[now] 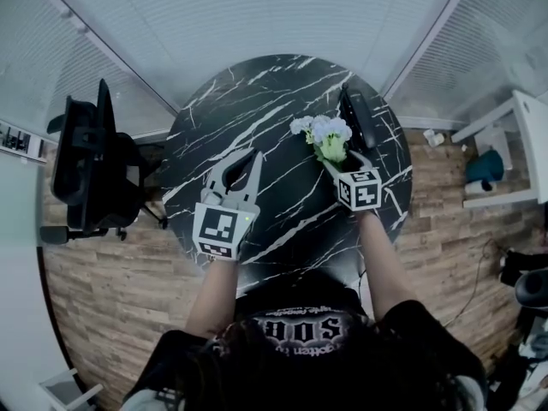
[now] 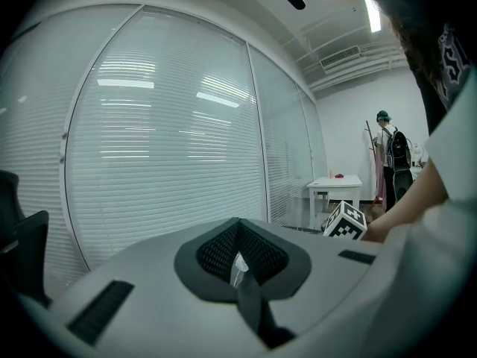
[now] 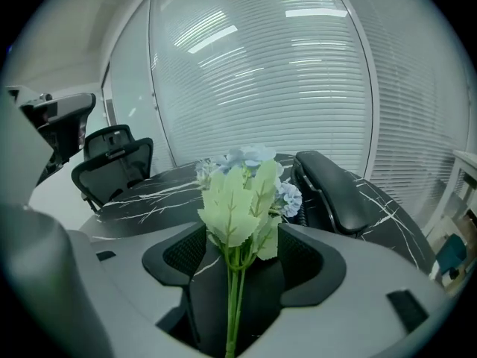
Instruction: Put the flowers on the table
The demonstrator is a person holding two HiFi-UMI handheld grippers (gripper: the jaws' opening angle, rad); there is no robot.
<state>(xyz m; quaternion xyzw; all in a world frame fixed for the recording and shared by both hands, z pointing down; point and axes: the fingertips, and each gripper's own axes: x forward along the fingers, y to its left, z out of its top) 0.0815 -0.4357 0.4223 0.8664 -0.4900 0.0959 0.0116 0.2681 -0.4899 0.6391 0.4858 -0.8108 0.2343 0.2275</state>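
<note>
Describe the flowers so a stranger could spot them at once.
Start at the round black marble table with white veins. Near its right edge, beside a black padded object, the flowers sit between the right gripper's open jaws. They alone are pale: whitish-blue blooms over light green leaves.

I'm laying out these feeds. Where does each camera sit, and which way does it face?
Head view: on the person's head, looking steeply down at the marble table; both forearms, the left gripper and the right gripper show.
Left gripper view: rides the left gripper, facing window blinds over shut jaws; a forearm shows at right.
Right gripper view: rides the right gripper, facing flowers between open jaws.
Shared: head and right gripper views both show flowers and table.
</note>
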